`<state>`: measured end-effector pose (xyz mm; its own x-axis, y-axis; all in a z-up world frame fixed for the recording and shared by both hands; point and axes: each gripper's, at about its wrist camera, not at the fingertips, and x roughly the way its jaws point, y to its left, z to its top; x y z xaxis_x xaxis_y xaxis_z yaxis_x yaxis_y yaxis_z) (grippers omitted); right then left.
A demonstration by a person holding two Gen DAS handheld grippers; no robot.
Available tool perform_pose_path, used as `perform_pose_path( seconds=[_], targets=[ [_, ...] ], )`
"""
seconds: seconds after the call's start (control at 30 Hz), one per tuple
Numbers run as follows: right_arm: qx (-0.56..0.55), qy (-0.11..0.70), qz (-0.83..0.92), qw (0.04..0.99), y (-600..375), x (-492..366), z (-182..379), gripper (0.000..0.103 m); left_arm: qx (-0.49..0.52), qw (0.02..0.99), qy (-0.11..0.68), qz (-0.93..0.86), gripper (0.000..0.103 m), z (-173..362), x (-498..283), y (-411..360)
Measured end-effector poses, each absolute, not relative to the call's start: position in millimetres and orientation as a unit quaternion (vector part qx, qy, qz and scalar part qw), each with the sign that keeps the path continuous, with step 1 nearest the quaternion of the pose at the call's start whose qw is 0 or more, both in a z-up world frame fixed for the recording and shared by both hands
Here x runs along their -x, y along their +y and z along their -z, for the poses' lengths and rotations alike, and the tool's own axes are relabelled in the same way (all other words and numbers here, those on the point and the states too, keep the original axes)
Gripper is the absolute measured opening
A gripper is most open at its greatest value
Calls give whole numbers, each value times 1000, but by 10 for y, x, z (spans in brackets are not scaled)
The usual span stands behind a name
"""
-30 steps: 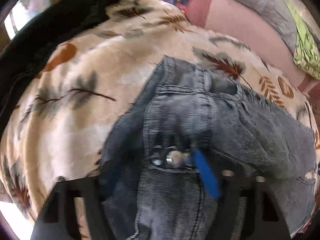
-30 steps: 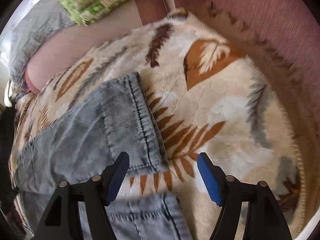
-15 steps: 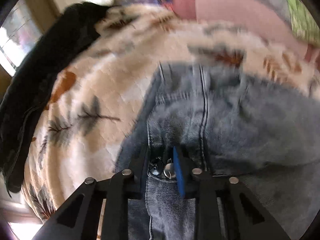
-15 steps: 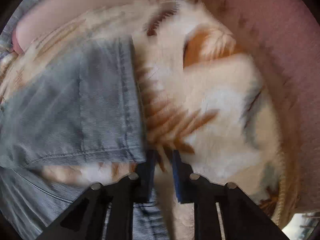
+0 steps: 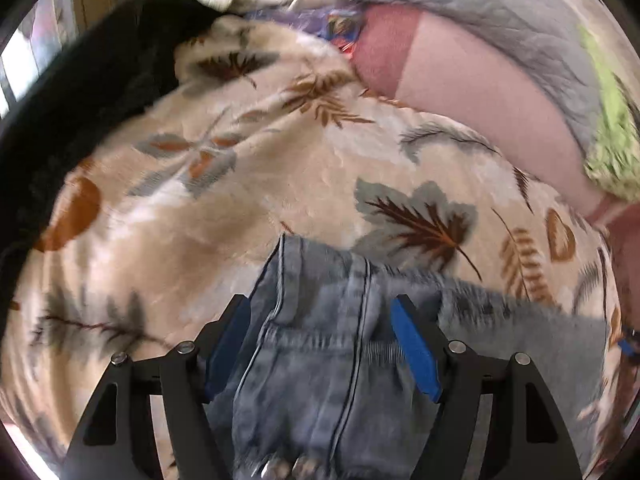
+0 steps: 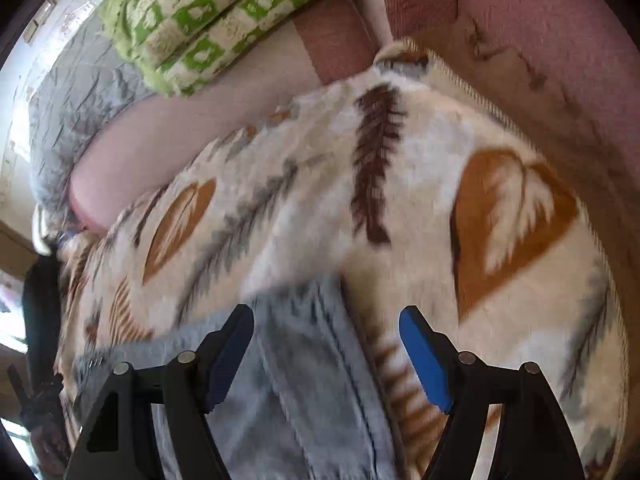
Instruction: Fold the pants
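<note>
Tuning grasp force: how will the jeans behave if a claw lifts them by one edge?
Likely floppy: the jeans lie creased and bunched on the leaf-print blanket. Probably heavyish for cloth, given thick seams and metal buttons. The plush blanket may drag or shift with them.

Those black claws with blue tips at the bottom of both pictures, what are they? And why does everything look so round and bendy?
They are grabbers, one in each of a person's hands. Each carries a small camera looking out along its two fingers, and its wide lens bends the picture.

One picture is from the left gripper. Its blue fingertips stand apart, so it is open and holds nothing. Under it lie the jeans, grey-blue, on a cream blanket with leaves.

The other is from the right gripper, also open and holding nothing. It is over another edge of the same jeans.

Further back you can see a green patterned cushion, a grey quilt and some black cloth.

The job is folding the jeans.
</note>
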<state>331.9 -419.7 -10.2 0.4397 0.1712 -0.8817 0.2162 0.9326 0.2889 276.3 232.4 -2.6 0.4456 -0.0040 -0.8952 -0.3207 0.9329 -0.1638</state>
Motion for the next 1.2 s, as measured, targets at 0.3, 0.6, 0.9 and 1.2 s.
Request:
perform_pose_path(
  seconds=[0.3, 0.6, 0.9, 1.2],
  targets=[
    [-163, 583, -4, 796, -4073, -3563, 548, 78, 182, 815, 537, -119, 55, 333, -3059, 2399],
    [-114, 585, -3, 803, -3980, -3607, 542, 41, 119, 813, 551, -143, 4, 420, -3262, 2384],
    [-98, 530, 6, 843, -3907, -3285, -120, 13, 85, 858, 489, -135, 3, -244, -2900, 2242],
    [-117, 464, -35, 877, -4097, -2151, -890, 9, 74, 908, 405, -72, 4, -1056, -1577, 2187]
  ],
)
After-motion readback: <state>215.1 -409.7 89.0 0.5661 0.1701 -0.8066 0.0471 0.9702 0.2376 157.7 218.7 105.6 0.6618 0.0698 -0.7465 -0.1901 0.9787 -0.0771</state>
